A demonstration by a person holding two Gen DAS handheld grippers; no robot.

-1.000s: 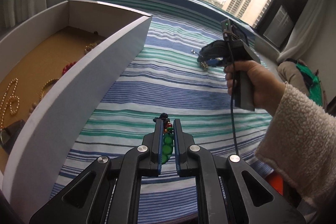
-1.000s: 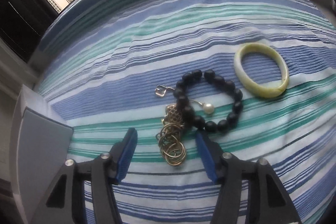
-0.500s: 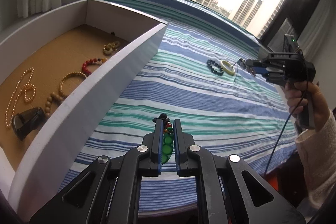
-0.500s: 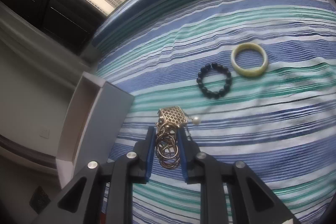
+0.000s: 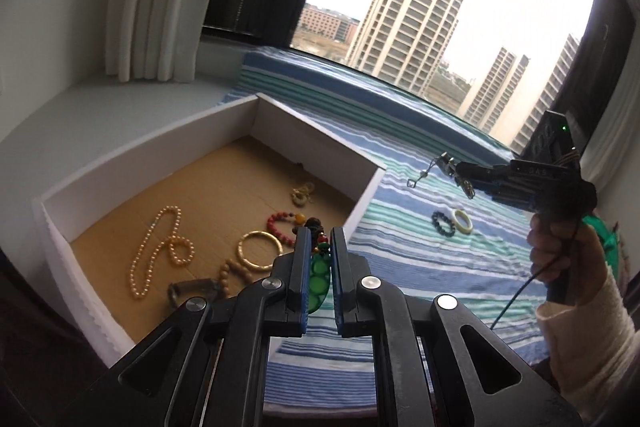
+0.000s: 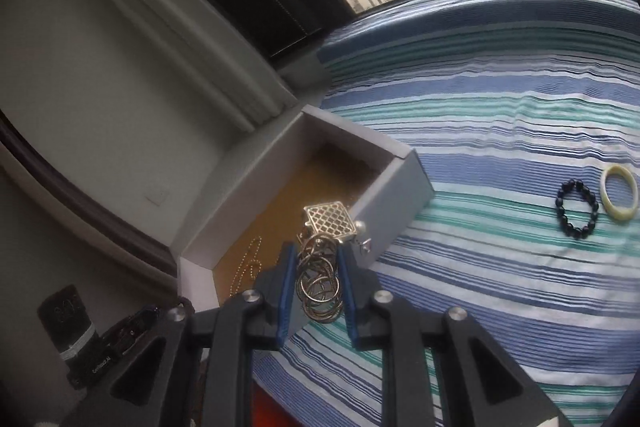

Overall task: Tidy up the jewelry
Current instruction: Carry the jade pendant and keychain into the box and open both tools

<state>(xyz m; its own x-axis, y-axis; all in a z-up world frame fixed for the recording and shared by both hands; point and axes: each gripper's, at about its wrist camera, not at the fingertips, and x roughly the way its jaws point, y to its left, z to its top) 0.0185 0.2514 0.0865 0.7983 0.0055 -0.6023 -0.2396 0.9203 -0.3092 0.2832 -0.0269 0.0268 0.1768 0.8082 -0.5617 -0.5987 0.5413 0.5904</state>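
Note:
My left gripper (image 5: 318, 239) is shut on a green beaded piece (image 5: 319, 277) and holds it in the air near the right wall of the white box (image 5: 312, 135). My right gripper (image 6: 316, 255) is shut on a gold ring necklace (image 6: 320, 285) with a square lattice pendant (image 6: 330, 221), lifted above the box's corner (image 6: 396, 187). It also shows in the left wrist view (image 5: 460, 173), high over the striped cloth. A black bead bracelet (image 6: 576, 207) and a pale green bangle (image 6: 620, 197) lie on the cloth.
The box's brown floor holds a pearl strand (image 5: 158, 251), a gold bangle (image 5: 260, 249), a red bead bracelet (image 5: 282, 223), a brown bead bracelet (image 5: 228, 277) and a small gold piece (image 5: 302, 193). The striped cloth (image 6: 500, 131) covers a window ledge. A wall (image 5: 60, 7) stands left.
Both grippers rose and swung left toward the box with their pieces held. The right gripper, open around the gold necklace one second ago, closed on it and lifted it off the cloth.

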